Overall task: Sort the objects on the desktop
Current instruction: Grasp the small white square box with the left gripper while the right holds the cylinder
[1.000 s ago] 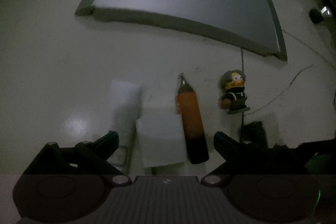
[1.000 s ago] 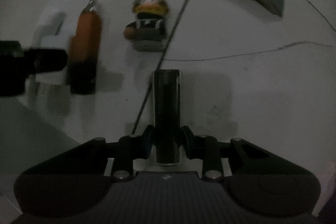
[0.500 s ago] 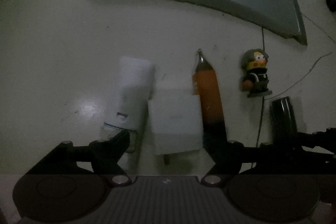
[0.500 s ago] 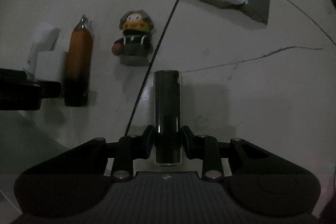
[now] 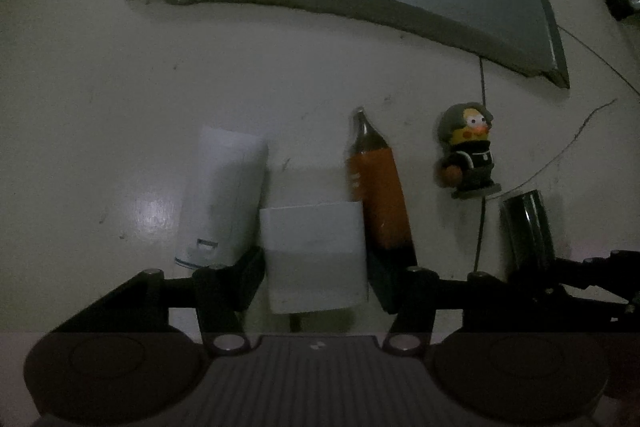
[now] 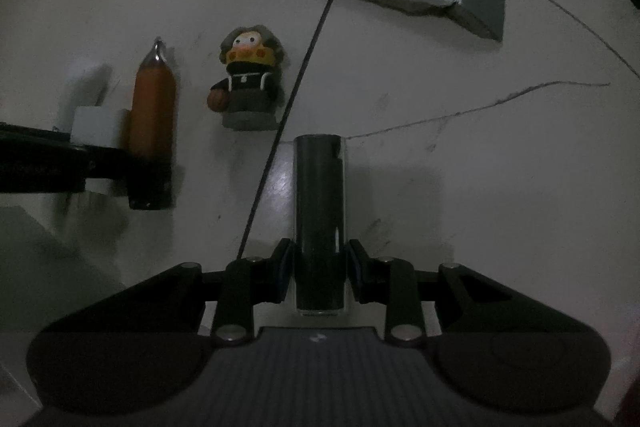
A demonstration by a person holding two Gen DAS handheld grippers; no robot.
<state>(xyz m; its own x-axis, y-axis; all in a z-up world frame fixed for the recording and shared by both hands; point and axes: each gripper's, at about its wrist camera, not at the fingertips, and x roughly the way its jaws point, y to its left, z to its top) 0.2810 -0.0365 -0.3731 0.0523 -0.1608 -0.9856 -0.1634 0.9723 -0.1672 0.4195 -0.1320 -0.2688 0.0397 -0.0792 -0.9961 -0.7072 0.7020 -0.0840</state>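
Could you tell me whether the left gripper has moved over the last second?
Yes. The left gripper moved forward until its fingers flank the white block, judged against the figurine.

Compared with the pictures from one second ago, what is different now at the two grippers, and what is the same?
The left gripper has come forward and its fingers now stand on either side of the white block; whether they grip it cannot be told. The right gripper stays shut on the dark cylinder. The orange pen, duck figurine and white case lie as before.
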